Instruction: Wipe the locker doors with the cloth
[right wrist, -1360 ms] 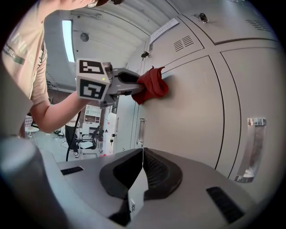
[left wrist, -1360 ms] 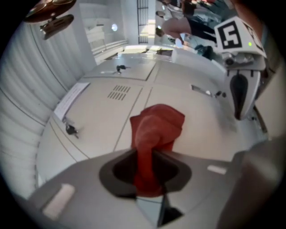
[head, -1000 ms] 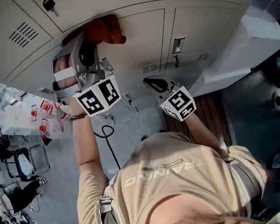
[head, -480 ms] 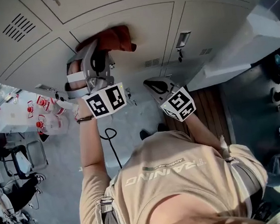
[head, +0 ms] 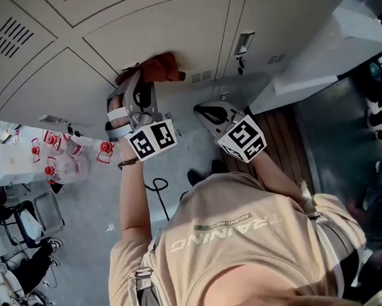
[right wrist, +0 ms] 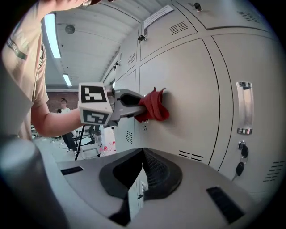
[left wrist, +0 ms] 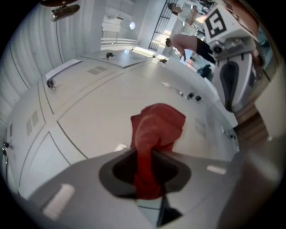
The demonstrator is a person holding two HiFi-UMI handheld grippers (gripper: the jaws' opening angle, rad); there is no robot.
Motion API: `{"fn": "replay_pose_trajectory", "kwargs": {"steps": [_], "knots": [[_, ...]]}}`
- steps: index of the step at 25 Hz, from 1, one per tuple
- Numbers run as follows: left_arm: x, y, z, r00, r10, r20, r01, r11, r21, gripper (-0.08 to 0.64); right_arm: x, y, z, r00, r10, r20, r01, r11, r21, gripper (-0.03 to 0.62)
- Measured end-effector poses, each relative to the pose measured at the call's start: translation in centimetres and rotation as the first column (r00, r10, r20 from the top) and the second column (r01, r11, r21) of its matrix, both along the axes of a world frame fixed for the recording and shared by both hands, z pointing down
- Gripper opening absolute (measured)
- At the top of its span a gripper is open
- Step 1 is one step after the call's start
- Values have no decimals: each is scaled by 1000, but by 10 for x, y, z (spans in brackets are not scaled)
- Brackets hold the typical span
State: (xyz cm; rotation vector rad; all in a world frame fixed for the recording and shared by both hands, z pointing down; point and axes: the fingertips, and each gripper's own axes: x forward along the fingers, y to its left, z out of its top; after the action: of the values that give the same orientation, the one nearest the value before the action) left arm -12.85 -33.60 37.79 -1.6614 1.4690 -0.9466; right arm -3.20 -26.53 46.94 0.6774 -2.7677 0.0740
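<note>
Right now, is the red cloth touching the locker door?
Touching. The right gripper view shows the cloth, clamped in the left gripper, bunched against the locker door with no gap.

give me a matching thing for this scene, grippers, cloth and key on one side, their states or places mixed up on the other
Column one:
1. left gripper
2. right gripper
3. cloth
4. key

Column two:
a. shut, with nothing between its jaws
b. red, bunched against a locker door
c. hanging below a door handle
d. shut on the cloth

Pairs: 1-d, 2-a, 3-b, 4-c
</note>
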Motion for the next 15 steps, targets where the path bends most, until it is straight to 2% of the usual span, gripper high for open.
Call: {"fn": "replay_pose_trajectory", "kwargs": {"steps": [5,9,12,15], "knots": [[1,0,37,1000,-16,-5,16,999,-41,74,13,-4,3,999,35,-5,-35,999,-10,15],[4,0,72,1000,-20,-1,20,994,-104,74,14,-1,5,999,34,-5,-34,999,-14,15],[2,-2,113,1000,-23,11,25,980,-195,74,14,3,8,1000,30,-6,-31,999,-20,15],[0,-2,155,999,-35,11,37,954,-297,74,18,5,10,999,34,-6,-34,999,-25,15]]}}
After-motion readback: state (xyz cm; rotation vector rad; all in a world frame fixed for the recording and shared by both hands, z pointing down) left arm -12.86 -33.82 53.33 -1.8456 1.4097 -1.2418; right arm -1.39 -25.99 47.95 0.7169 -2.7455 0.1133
